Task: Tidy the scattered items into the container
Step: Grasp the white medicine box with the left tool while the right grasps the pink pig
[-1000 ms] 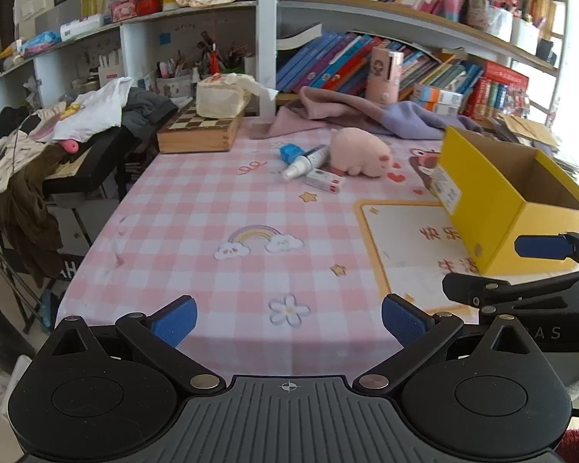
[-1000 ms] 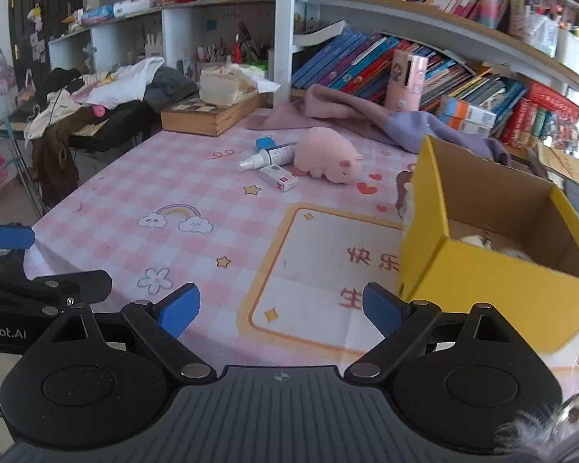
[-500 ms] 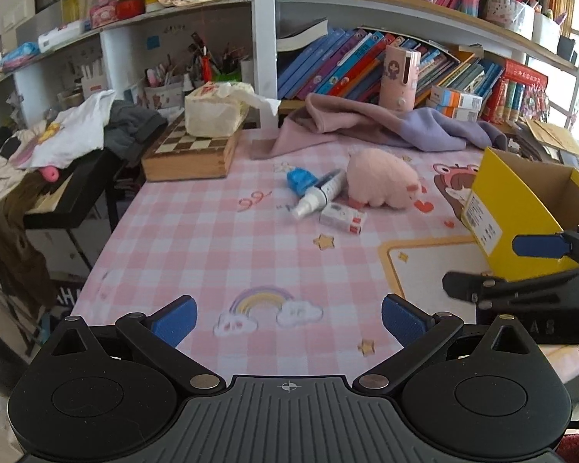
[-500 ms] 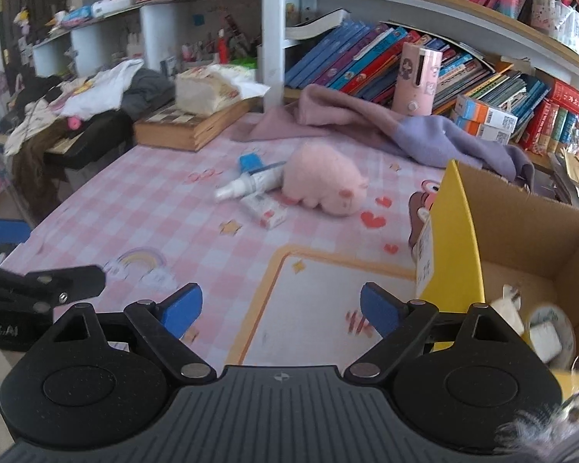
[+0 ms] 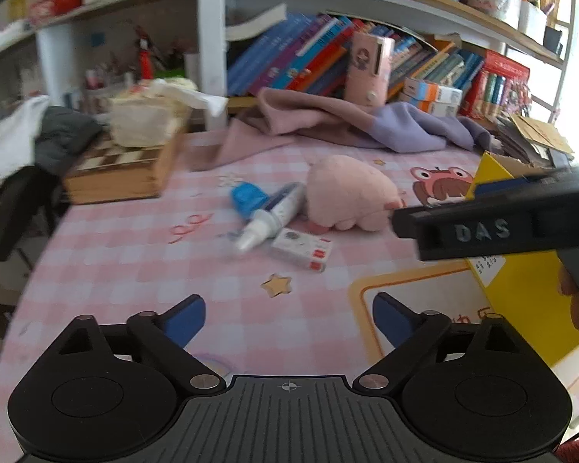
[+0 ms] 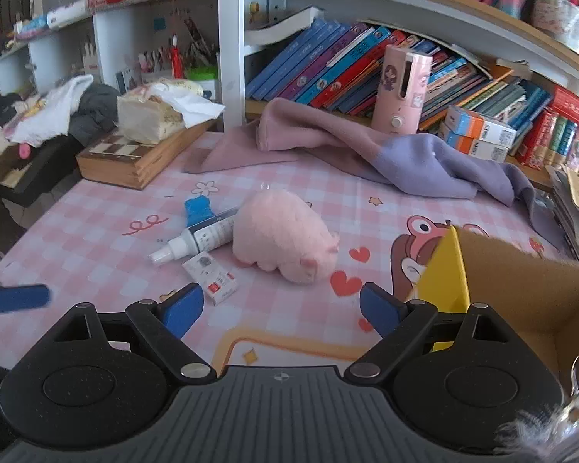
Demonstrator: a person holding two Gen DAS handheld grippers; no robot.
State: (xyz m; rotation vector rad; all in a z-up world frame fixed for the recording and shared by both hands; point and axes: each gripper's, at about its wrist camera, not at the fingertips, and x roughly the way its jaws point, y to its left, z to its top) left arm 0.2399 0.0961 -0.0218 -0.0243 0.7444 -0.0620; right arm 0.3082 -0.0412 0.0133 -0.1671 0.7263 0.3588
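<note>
I see a fuzzy plush pig (image 6: 281,237), a glossy plastic spray bottle (image 6: 197,241), a matt cardboard box (image 6: 521,301) and soft fleece cloth (image 6: 366,150).

Plush pig (image 6: 285,241) lies mid-table on the tablecloth (image 6: 96,239). Spray bottle (image 6: 198,239) lies just left of it, touching; the cap (image 6: 198,208) sits at the bottle's far side; the small carton (image 6: 210,277) lies near of the bottle. Cardboard box (image 6: 521,289) stands right. Draped cloth (image 6: 366,150) lies far, before the bookshelf (image 6: 366,65). Chessboard case (image 6: 135,158) sits far left, bearing a tissue pack (image 6: 154,112).
</note>
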